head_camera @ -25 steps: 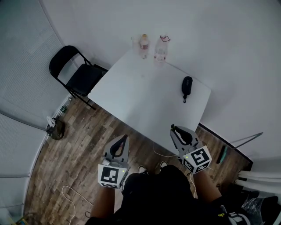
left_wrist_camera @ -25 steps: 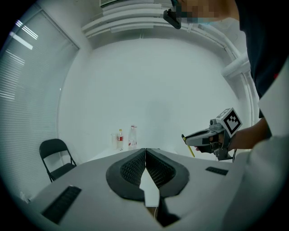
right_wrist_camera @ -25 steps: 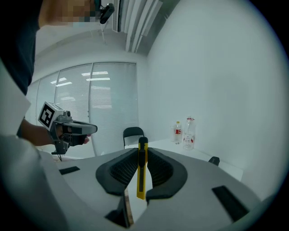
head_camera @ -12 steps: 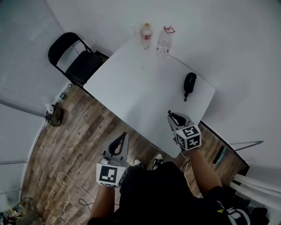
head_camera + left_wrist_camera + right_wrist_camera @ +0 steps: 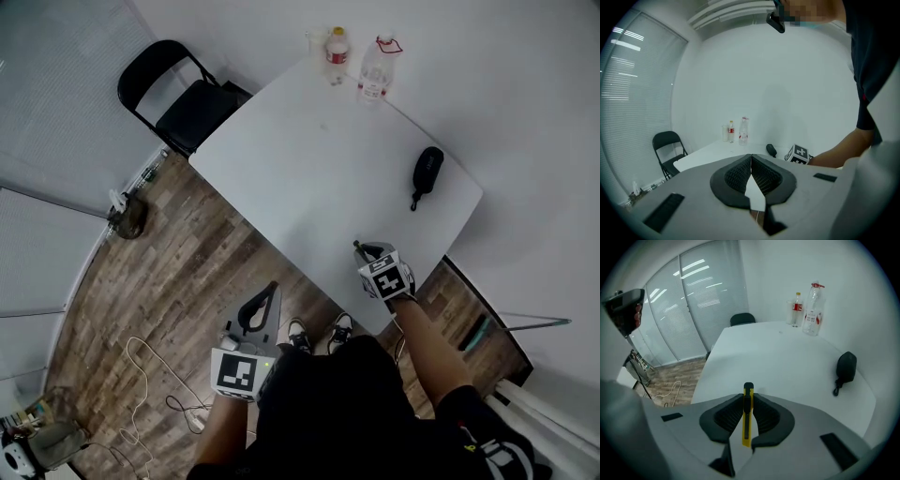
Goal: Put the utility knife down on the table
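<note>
A yellow utility knife (image 5: 747, 414) with a black slider stands clamped between the pads of my right gripper (image 5: 748, 405), its tip pointing out over the white table (image 5: 773, 357). In the head view that right gripper (image 5: 367, 251) hovers over the table's near right corner (image 5: 375, 309), and the knife is too small to make out there. My left gripper (image 5: 263, 298) hangs over the wooden floor in front of the table, its jaws pressed together with nothing between them (image 5: 751, 169).
A black pouch (image 5: 427, 173) lies at the table's right side. Two bottles (image 5: 375, 70) and a clear cup stand at the far corner. A black folding chair (image 5: 183, 94) stands to the left. Cables (image 5: 150, 375) trail on the floor. Walls enclose the table's far and right sides.
My right gripper has moved forward from the table's near edge to over its corner, still holding the knife. The left gripper has stayed over the floor.
</note>
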`<state>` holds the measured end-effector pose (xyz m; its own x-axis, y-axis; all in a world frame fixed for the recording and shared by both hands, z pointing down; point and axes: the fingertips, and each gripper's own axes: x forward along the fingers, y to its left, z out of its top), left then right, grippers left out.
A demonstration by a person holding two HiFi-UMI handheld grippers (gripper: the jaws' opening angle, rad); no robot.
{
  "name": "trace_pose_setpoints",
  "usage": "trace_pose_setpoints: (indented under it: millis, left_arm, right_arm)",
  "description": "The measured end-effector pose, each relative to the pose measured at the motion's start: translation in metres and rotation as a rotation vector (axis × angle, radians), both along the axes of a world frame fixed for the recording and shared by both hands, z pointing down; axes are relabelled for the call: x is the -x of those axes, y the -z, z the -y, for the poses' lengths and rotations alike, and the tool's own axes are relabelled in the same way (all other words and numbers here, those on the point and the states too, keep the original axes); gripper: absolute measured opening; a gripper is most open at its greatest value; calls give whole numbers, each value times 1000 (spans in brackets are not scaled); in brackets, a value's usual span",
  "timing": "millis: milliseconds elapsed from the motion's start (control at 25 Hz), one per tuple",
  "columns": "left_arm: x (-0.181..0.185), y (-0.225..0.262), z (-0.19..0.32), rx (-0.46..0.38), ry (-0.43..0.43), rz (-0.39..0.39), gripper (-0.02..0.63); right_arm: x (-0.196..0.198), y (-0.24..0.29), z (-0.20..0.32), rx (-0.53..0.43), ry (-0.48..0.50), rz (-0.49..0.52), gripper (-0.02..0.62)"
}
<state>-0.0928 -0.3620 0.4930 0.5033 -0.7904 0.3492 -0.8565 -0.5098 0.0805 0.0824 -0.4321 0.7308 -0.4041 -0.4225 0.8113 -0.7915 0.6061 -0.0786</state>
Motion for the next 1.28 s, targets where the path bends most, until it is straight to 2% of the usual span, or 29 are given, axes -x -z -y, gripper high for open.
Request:
trace_pose_setpoints:
  millis: [200, 520, 720, 920, 1040, 1280]
  left_arm:
    - [5, -8, -5, 15, 14, 14, 23]
    - [8, -10, -10, 32, 17, 25, 23]
    - [11, -7, -12, 11, 0, 28, 23]
    - [16, 2, -8, -15, -12, 27, 23]
    - [17, 9, -5, -25, -21, 12, 23]
    - [12, 35, -1, -84, -42, -34, 23]
  right_arm:
    - [4, -21, -10, 64, 46, -55, 75]
    - [10, -24, -8, 44, 83, -89, 75]
    - [9, -18, -4, 20, 44, -78, 94]
    - [13, 39, 7, -138, -37, 40, 79]
    - [17, 104, 5, -292, -29, 121, 35]
    - [18, 224, -10, -536, -29, 220, 23]
